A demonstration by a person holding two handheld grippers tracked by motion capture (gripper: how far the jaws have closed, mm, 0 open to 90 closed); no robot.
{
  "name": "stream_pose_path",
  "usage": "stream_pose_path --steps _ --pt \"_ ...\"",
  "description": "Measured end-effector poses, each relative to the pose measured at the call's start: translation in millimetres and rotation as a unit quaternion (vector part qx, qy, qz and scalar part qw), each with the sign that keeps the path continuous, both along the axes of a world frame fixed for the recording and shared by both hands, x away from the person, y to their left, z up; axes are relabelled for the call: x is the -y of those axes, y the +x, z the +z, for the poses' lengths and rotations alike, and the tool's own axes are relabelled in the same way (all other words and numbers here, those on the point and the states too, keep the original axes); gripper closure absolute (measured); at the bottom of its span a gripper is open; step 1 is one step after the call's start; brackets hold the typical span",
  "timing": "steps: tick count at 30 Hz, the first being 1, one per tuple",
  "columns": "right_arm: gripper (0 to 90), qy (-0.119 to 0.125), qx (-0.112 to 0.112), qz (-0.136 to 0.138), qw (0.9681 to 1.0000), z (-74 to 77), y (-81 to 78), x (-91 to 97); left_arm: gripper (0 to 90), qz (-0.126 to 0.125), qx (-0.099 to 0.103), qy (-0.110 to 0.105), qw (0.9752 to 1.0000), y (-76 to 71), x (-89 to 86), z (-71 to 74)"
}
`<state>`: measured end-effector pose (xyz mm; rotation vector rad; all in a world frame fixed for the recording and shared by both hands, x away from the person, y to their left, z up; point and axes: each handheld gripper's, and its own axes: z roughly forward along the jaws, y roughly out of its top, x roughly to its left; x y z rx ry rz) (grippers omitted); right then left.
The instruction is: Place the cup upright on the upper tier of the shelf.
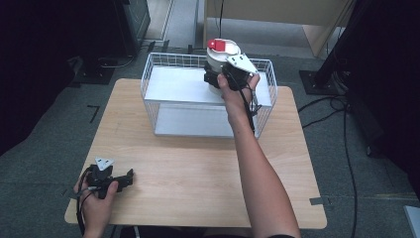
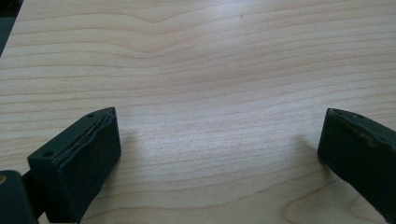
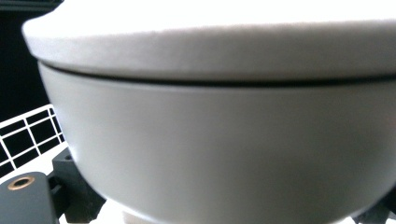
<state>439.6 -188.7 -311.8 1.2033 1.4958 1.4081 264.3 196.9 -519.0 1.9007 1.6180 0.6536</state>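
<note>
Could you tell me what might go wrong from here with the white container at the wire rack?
The right claw grips the white container low on its curved body, so it may slip or tip. Its red-tabbed lid could come loose. The container could also catch the wire rack rim.

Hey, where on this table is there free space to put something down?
The wooden table is bare in front of the wire rack, between the left gripper and the person's right forearm. It's crowded on the rack's top shelf, where the right gripper holds the white container.
</note>
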Motion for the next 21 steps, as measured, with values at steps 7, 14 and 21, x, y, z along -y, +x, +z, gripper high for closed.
stream_pose_path --steps 7,14,21 --pt "0.7 0.010 -0.020 0.023 0.9995 3.8 -1.6 2.9 0.0 0.000 0.000 0.000 1.0000 0.0 0.0 0.0" --pt "0.0 0.004 -0.025 0.021 0.9995 5.0 -4.8 6.7 0.0 0.000 0.000 0.000 1.0000 0.0 0.0 0.0" --pt "0.0 -0.006 -0.028 0.021 0.9994 0.7 -15.4 13.1 0.0 0.000 0.000 0.000 1.0000 0.0 0.0 0.0"
